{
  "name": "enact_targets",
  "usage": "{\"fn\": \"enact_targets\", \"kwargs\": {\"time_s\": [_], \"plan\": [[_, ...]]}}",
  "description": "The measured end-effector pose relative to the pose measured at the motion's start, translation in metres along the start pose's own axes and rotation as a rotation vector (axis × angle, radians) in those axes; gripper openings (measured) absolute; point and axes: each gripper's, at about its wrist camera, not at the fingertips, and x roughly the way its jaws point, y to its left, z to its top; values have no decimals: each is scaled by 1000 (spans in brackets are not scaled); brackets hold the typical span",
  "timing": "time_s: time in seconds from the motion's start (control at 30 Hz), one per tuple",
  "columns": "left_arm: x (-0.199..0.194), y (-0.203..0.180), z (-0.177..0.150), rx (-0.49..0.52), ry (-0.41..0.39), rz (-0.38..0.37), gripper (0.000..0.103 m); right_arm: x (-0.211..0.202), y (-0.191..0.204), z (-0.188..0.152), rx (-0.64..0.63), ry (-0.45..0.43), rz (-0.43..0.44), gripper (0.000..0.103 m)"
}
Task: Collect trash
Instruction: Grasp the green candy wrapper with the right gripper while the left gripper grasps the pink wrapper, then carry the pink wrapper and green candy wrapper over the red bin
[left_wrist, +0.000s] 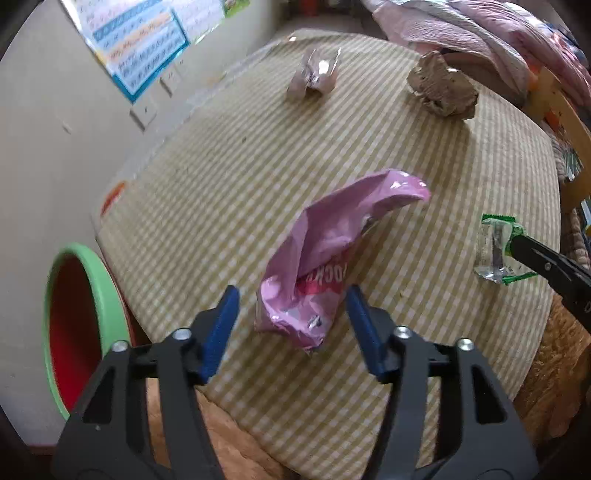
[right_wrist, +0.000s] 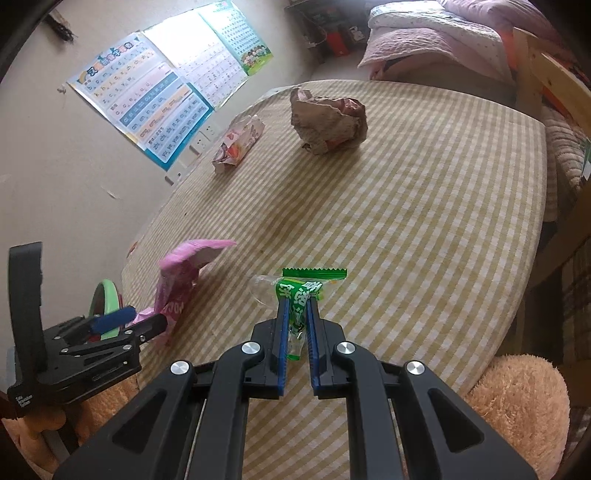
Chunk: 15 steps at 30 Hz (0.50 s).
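Left wrist view looks steeply down on the left gripper, whose blue pads stand apart with nothing pressed between them; the pink wrapper lies on the checked tablecloth directly ahead, its crumpled near end sitting in the gap between the two pads but, as far as I can tell, clear of both. Its long axis runs from that near end up and away to the right, ending in a raised, curled tip, so the pads straddle it across its narrow width rather than along its length. From the right wrist view, the right gripper is pinched onto the green wrapper, so it is occupied and sits well to the side of the pink one. The left hand is plainly the nearer and the free one. My judgement: the coming move is a short drop and a squeeze on the bunched near end, then a carry to the green-rimmed red bin just off the table edge on the left. Two more crumpled pieces, a silvery wrapper and a brown paper wad, wait at the far side
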Motion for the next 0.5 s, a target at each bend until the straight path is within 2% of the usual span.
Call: {"fn": "enact_targets", "kwargs": {"time_s": [0.03, 0.23, 0.3, 0.33, 0.43, 0.5], "plan": [[-1, -3, 1, 9, -10, 4, 67, 0, -1, 0, 2, 1, -1, 9], [17, -7, 12, 29, 1, 10, 67, -1, 2, -1, -9, -1, -11, 9], [27, -9, 12, 33, 21, 13, 56, 0, 2, -1, -10, 1, -17, 9], [29, -9, 11, 26, 33, 14, 46, 0, 3, -2, -10, 2, -19, 9], [27, 0, 10, -44, 34, -6, 34, 1, 4, -1, -13, 2, -24, 9], [19, 8, 10, -96, 27, -36, 31, 2, 5, -2, -16, 4, -30, 9]]}}
